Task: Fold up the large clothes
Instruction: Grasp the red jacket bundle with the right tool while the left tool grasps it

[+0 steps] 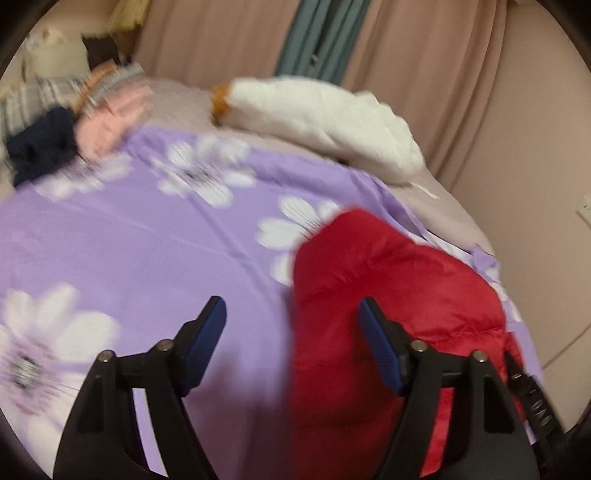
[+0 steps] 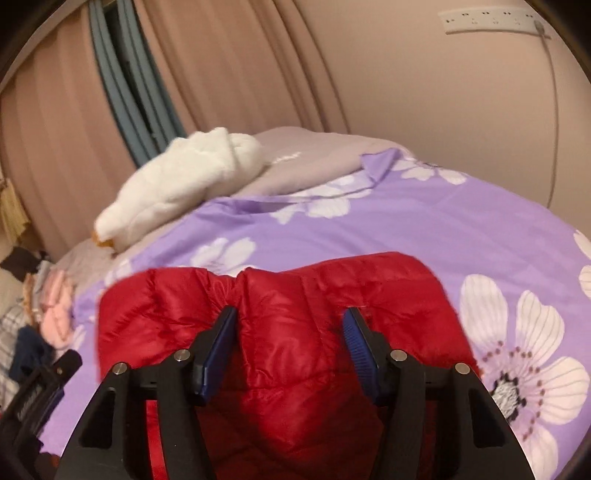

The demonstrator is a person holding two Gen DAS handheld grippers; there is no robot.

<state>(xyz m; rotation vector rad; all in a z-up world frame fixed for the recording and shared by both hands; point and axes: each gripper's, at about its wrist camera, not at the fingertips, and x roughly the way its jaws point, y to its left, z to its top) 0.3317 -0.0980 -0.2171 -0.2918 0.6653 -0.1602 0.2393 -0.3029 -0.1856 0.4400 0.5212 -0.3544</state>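
A red puffy jacket (image 1: 388,295) lies bunched on the purple flowered bedspread (image 1: 147,240). In the left wrist view it is at the lower right, and my left gripper (image 1: 291,306) is open above its left edge, holding nothing. In the right wrist view the jacket (image 2: 295,295) fills the lower middle. My right gripper (image 2: 290,314) is open just above it, with its blue pads (image 2: 218,343) on either side of a ridge of the fabric. The left gripper's black body (image 2: 40,380) shows at the lower left of the right wrist view.
A white plush toy (image 1: 325,122) lies at the head of the bed on a grey sheet (image 2: 303,151). A pile of clothes, pink (image 1: 107,125), navy and striped, sits at the far left. Beige curtains (image 2: 229,66) and a wall with a power strip (image 2: 491,18) stand behind.
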